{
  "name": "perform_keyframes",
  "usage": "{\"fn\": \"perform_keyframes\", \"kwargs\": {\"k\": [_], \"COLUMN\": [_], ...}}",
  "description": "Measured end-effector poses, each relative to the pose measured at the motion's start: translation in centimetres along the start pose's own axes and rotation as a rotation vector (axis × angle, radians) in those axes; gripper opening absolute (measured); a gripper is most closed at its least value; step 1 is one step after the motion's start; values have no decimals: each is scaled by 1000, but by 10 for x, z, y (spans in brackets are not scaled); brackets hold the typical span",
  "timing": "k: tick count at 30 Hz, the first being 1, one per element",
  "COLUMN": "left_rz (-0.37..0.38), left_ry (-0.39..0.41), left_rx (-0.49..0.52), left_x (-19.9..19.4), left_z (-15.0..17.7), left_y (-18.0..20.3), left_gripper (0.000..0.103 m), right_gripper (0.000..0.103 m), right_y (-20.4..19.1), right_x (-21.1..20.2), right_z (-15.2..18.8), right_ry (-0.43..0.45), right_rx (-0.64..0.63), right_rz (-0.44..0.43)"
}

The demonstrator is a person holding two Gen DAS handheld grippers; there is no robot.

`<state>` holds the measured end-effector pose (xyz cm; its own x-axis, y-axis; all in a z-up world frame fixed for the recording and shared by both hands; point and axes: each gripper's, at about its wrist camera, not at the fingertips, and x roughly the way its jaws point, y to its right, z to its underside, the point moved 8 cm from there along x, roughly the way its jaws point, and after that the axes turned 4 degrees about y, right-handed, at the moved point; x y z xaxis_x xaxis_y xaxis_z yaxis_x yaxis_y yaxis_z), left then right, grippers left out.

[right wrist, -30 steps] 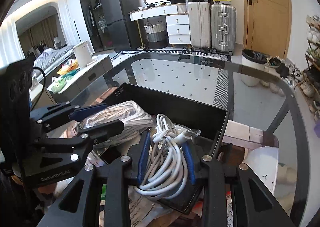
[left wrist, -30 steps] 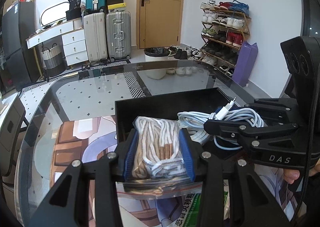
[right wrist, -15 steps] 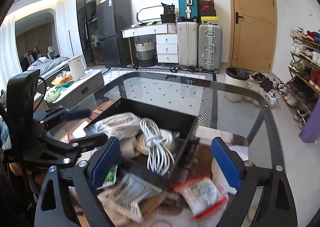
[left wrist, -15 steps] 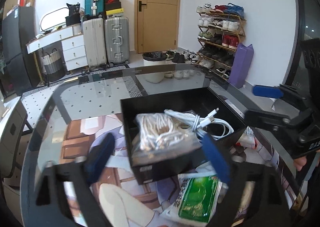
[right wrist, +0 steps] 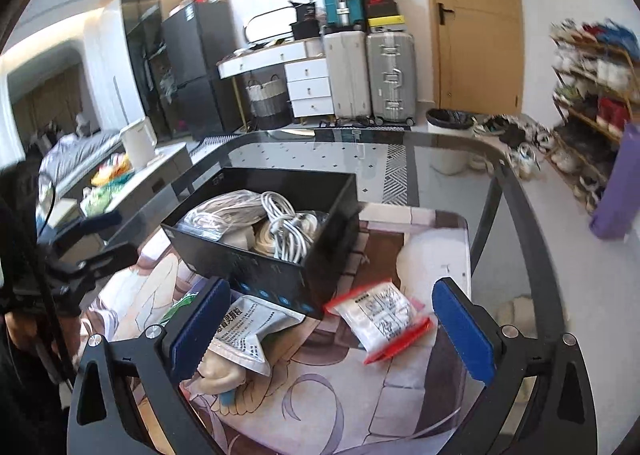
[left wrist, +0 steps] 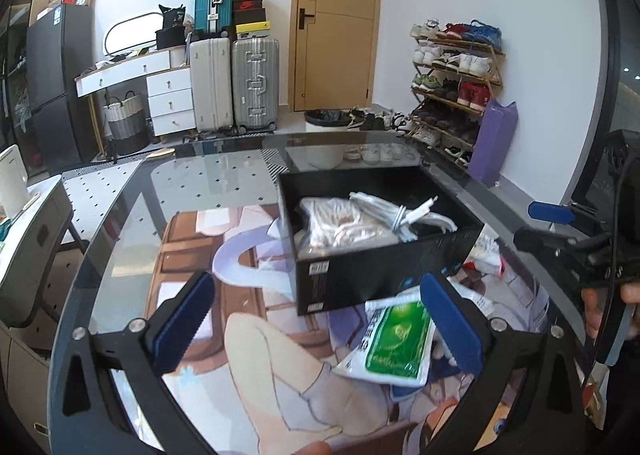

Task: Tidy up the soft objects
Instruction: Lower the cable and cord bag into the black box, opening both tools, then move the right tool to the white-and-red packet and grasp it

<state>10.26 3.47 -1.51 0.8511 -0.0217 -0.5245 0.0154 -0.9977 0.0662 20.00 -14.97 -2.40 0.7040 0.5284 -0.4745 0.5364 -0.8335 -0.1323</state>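
Hovering above the glass table [left wrist: 192, 183], the left gripper [left wrist: 316, 319] is released, its blue pads spread wide and holding nothing. The black box [left wrist: 384, 271] sits on the printed mat [left wrist: 256, 339], holding the bagged rope [left wrist: 340, 223] at left and the white cable [left wrist: 416, 215] at right. The right gripper [right wrist: 332, 327] is likewise released, empty, over a red-edged packet [right wrist: 380, 315] lying just beside the box.

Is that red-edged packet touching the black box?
Cannot tell. In the right wrist view the red-edged packet lies right at the black box's near corner, its red edge meeting the box's outline, but no contact or gap shows plainly.
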Motion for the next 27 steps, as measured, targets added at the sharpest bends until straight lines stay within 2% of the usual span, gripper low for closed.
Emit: {"fn": "perform_keyframes", "kwargs": {"k": [2, 7, 12, 20, 27], "left_rz": [-6, -12, -21, -2, 21], "left_ry": [-5, -34, -50, -71, -79], "left_rx": [-9, -1, -3, -9, -6], "left_x": [0, 6, 10, 14, 15], "left_z": [5, 15, 23, 31, 32], "left_y": [-1, -2, -1, -1, 4], "left_gripper": [103, 103, 103, 103, 103], "right_gripper": [102, 102, 102, 102, 102], "right_y": [9, 15, 15, 25, 25], "right_x": [6, 7, 18, 40, 55], "right_z": [6, 5, 2, 20, 32], "right_ry": [-45, -54, -121, -178, -228], "right_rx": [19, -5, -121, -44, -40], "right_rz": [19, 34, 61, 28, 29]}}
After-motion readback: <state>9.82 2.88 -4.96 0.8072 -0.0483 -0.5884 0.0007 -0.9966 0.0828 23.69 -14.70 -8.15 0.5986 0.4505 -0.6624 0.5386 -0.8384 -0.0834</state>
